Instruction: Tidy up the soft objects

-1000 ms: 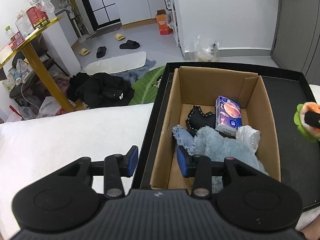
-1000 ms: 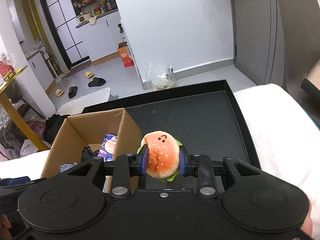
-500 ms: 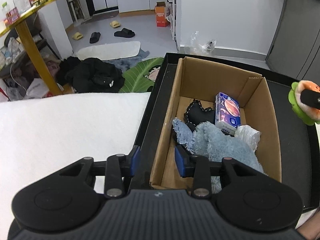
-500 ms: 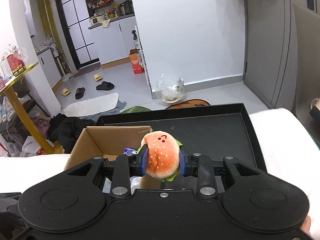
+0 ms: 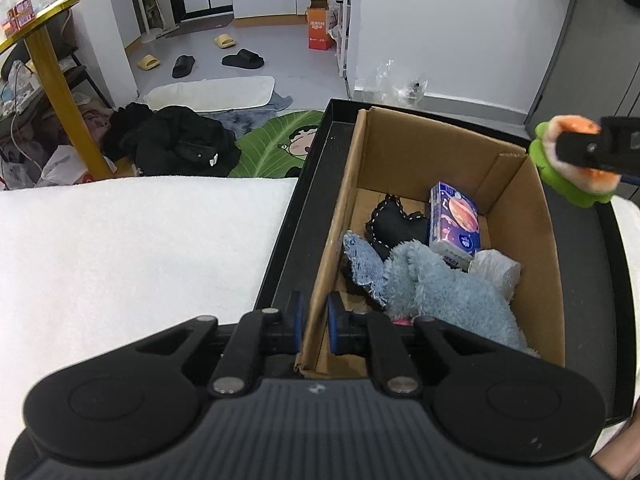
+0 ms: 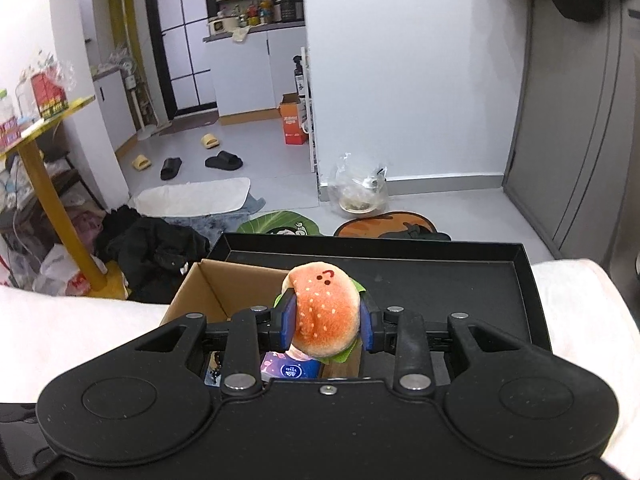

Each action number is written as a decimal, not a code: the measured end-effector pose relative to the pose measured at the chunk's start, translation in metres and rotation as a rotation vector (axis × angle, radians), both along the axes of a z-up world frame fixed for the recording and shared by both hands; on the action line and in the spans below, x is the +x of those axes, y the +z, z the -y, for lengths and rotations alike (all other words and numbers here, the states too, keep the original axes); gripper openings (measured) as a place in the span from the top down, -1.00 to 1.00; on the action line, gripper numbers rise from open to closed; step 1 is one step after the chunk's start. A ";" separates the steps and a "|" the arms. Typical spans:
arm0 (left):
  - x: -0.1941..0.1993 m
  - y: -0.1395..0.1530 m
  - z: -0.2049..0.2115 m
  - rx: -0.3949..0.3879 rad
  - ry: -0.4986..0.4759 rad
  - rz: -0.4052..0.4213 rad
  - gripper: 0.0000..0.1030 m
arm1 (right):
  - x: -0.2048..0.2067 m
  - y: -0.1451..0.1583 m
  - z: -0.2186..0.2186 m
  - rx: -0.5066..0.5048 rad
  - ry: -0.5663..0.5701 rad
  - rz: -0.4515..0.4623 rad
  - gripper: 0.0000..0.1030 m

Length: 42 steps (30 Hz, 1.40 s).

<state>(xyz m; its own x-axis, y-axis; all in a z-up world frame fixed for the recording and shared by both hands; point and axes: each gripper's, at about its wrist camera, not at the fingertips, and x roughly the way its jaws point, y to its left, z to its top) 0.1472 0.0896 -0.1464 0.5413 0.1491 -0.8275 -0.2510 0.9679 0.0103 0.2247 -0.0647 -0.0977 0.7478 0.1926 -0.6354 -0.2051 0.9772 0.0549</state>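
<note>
A cardboard box [image 5: 516, 216] sits in a black tray [image 5: 312, 184] on a white cloth. It holds a blue plush [image 5: 448, 292], a black heart cushion [image 5: 394, 222], a tissue pack [image 5: 454, 224] and a white wad [image 5: 496, 268]. My left gripper [image 5: 314, 322] is shut on the box's near left wall. My right gripper [image 6: 325, 320] is shut on a plush burger [image 6: 326, 312] and holds it above the box [image 6: 240, 284]; the burger also shows in the left wrist view [image 5: 572, 160], over the box's far right corner.
The black tray [image 6: 460, 280] stretches right of the box. White cloth [image 5: 132, 248] covers the surface on the left. Beyond the edge, the floor holds black clothes [image 5: 176, 144], mats, slippers and a yellow-legged table [image 5: 60, 80].
My left gripper has closed on the box's left wall. My right gripper has carried the burger up and left, over the box.
</note>
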 end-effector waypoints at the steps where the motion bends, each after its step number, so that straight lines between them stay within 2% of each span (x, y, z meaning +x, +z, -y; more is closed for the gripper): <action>1: -0.001 0.000 0.000 -0.003 -0.003 0.003 0.78 | 0.001 -0.001 -0.003 -0.011 0.006 -0.001 0.39; 3: -0.002 0.000 -0.002 -0.014 -0.008 0.012 0.79 | 0.005 -0.002 -0.007 -0.030 0.017 0.000 0.37; 5: -0.003 -0.001 -0.005 -0.025 -0.004 0.012 0.79 | 0.009 -0.005 -0.013 -0.064 0.027 0.006 0.18; 6: -0.003 -0.001 -0.005 -0.029 -0.001 0.011 0.79 | 0.010 -0.006 -0.017 -0.084 0.035 0.004 0.15; 10: -0.004 -0.001 -0.006 -0.026 -0.013 0.018 0.79 | 0.006 -0.004 -0.015 -0.081 0.034 0.008 0.06; 18: -0.004 -0.003 -0.012 -0.050 -0.016 0.022 0.78 | -0.010 -0.001 -0.002 -0.037 0.010 -0.005 0.05; 26: -0.002 0.004 -0.017 -0.088 0.007 0.013 0.78 | -0.023 -0.001 0.006 -0.035 -0.007 -0.033 0.05; 30: -0.002 0.009 -0.013 -0.071 -0.002 0.014 0.77 | -0.025 0.004 0.016 -0.008 -0.026 -0.040 -0.02; 36: -0.004 0.027 -0.002 -0.051 0.011 0.003 0.66 | -0.032 0.015 0.034 0.025 -0.053 -0.040 -0.28; 38: -0.007 0.035 0.002 -0.064 0.006 0.009 0.55 | -0.035 0.019 0.041 0.044 -0.066 -0.037 -0.35; 40: -0.009 0.044 0.009 -0.057 -0.005 0.017 0.31 | -0.038 0.024 0.050 0.060 -0.080 -0.028 -0.46; 42: -0.013 0.054 0.016 -0.037 -0.016 0.033 0.16 | -0.042 0.030 0.057 0.067 -0.092 -0.017 -0.53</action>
